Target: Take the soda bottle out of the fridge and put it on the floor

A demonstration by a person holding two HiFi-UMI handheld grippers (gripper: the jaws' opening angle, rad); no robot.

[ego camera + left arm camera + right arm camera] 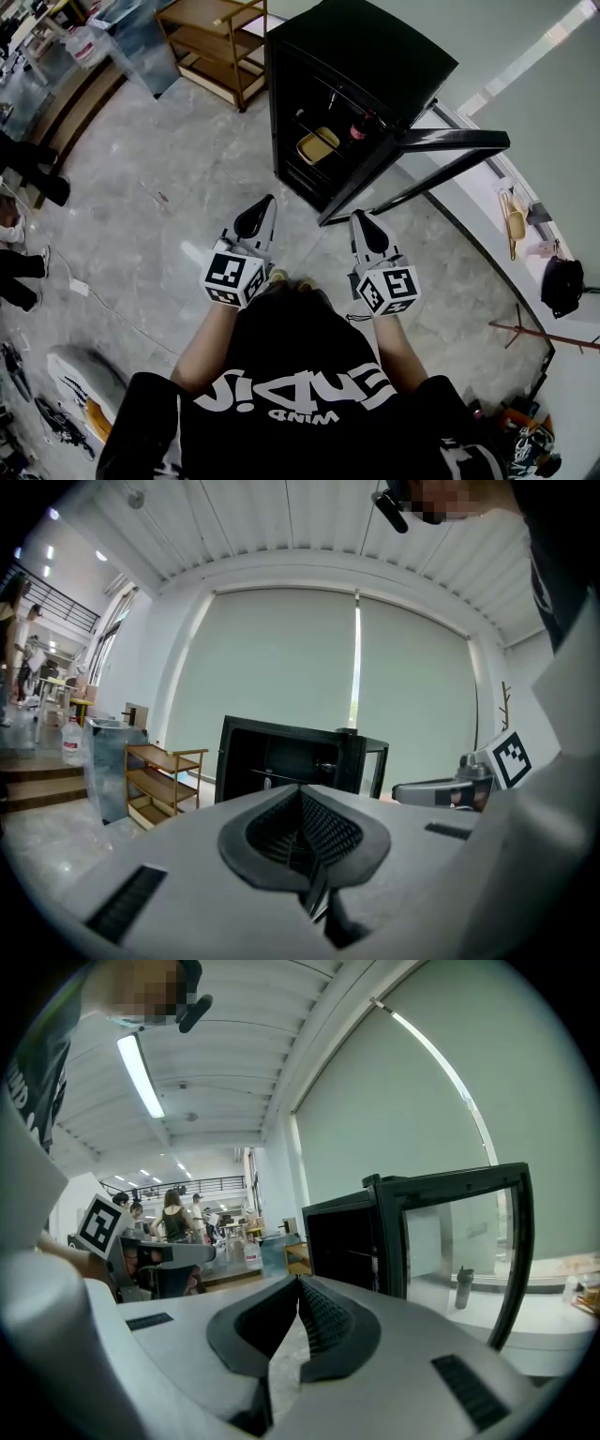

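Observation:
The black mini fridge (356, 56) stands ahead with its glass door (455, 141) swung open to the right. On a wire shelf inside stands the soda bottle (359, 127), dark with a red label, beside a yellow container (321, 144). My left gripper (270, 199) and right gripper (359, 216) hover side by side over the floor a short way before the fridge, both shut and holding nothing. The left gripper view shows its shut tips (301, 787) aimed at the fridge (281, 757). In the right gripper view the tips (300, 1279) meet below the fridge opening (342, 1237) and door (459, 1232).
A wooden shelf cart (211, 42) stands left of the fridge, beside a metal cabinet (108, 761). A low white ledge (487, 220) runs along the right wall, with a black bag (561, 286) and a coat stand (544, 333). People's feet (28, 178) and a cable are at the left.

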